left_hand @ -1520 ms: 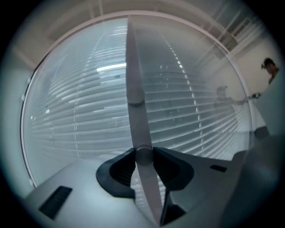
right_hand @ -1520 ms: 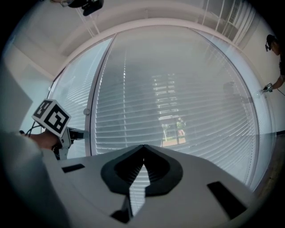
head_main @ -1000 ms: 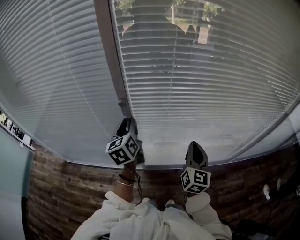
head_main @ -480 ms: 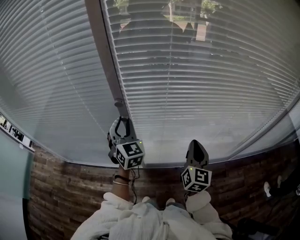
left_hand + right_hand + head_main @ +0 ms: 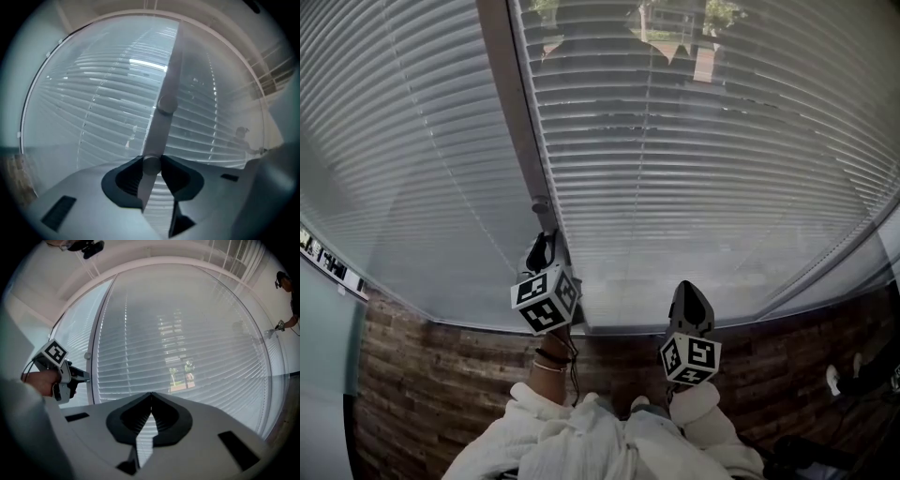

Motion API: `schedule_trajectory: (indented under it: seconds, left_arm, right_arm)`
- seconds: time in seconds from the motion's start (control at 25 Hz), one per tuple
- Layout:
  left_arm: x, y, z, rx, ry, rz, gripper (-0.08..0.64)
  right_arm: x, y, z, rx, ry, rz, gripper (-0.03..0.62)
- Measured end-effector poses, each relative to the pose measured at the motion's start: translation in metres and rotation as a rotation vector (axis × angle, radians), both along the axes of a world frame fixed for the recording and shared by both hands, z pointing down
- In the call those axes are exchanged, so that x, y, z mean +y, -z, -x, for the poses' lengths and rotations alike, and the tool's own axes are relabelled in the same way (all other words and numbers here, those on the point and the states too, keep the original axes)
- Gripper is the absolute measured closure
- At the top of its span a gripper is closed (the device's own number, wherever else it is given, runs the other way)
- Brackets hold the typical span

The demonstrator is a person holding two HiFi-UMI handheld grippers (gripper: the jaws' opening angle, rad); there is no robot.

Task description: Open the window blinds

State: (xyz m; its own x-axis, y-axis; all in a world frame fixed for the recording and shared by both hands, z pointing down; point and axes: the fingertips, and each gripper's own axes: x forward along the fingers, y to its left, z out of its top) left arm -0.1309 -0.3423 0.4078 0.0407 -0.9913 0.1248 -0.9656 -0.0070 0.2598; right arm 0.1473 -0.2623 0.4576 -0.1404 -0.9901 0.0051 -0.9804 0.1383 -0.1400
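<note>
Pale slatted window blinds [image 5: 703,169] covered the glass from side to side, above a band of brown brick-pattern wall [image 5: 441,375]. At the centre of it, the left gripper [image 5: 542,246] was clamped on a small round knob [image 5: 151,165]: in the left gripper view both dark pads pressed against the knob's sides, and the jaws stood wide because of its girth. That knob sat on the grey upright post [image 5: 511,103] that divided the blinds into a left panel and a right panel, and a second round knob [image 5: 166,104] showed higher up on the same post. The right gripper [image 5: 691,298] hung near the left one, to its right and in front of the right-hand panel; its jaws were closed tip to tip with nothing between them, as the right gripper view showed [image 5: 151,397], and it touched neither slats nor post. From that side the left gripper [image 5: 86,376] could be seen reaching level toward the post. The slats lay mostly flat and shut across both panels, though a small gap [image 5: 180,376] in the right panel let through green trees and a building outside. White sleeves [image 5: 581,441] filled the bottom of the head view. Another person [image 5: 286,287] stood far off at the right edge.
</note>
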Motion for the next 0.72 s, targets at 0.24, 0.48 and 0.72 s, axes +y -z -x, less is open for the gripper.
schedule_trajectory:
  seconds: [0.24, 0.48, 0.72]
  left_arm:
    - [-0.002, -0.002, -0.01, -0.769, 0.011, -0.011, 0.437]
    - [0.0, -0.003, -0.01, -0.684, -0.001, -0.074, 0.437]
    - [0.001, -0.005, -0.003, 0.096, -0.045, -0.028, 0.436]
  right_arm:
    - [-0.002, 0.004, 0.005, 0.005, 0.009, -0.011, 0.583]
    - [-0.001, 0.002, 0.007, -0.003, 0.005, -0.007, 0.583]
    - [0.001, -0.001, 0.004, -0.007, -0.003, 0.006, 0.583]
